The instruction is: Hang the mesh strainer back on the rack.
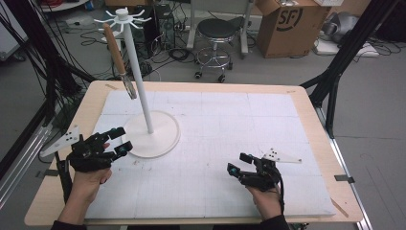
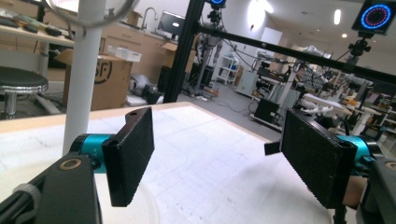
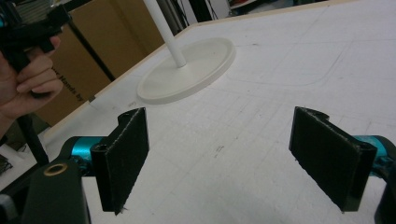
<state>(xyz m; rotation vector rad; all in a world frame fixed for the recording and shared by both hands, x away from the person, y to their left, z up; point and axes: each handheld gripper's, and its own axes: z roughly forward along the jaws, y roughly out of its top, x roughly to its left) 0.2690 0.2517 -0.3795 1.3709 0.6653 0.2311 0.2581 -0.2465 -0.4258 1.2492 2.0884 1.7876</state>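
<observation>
High view: the table [image 1: 306, 103] is a pale wooden top under a white gridded mat, and on its far left part stands the white rack [image 1: 143, 96], a tall pole on a round base with short hooks fanning out at the crown. From one hook on the left of the crown hangs a knife [image 1: 118, 60] with a brown wooden handle uppermost and its blade pointing down, slanting a little to the right, the tip clear of the mat and just beside the pole.

The left tool [image 1: 119, 141] sits at the near left of the table, held in a hand, its jaws spread wide with nothing between them. Its tips lie right at the near-left rim of the rack's base, well below the knife. In the left gripper view the pole [image 2: 84, 70] rises just left of the left jaw.

The right tool [image 1: 238, 163] rests at the near right, well apart from the rack and knife, its jaws also spread and empty. The right gripper view looks across bare mat to the rack's base [image 3: 187, 70], with the other hand [image 3: 25, 79] at the left edge.
</observation>
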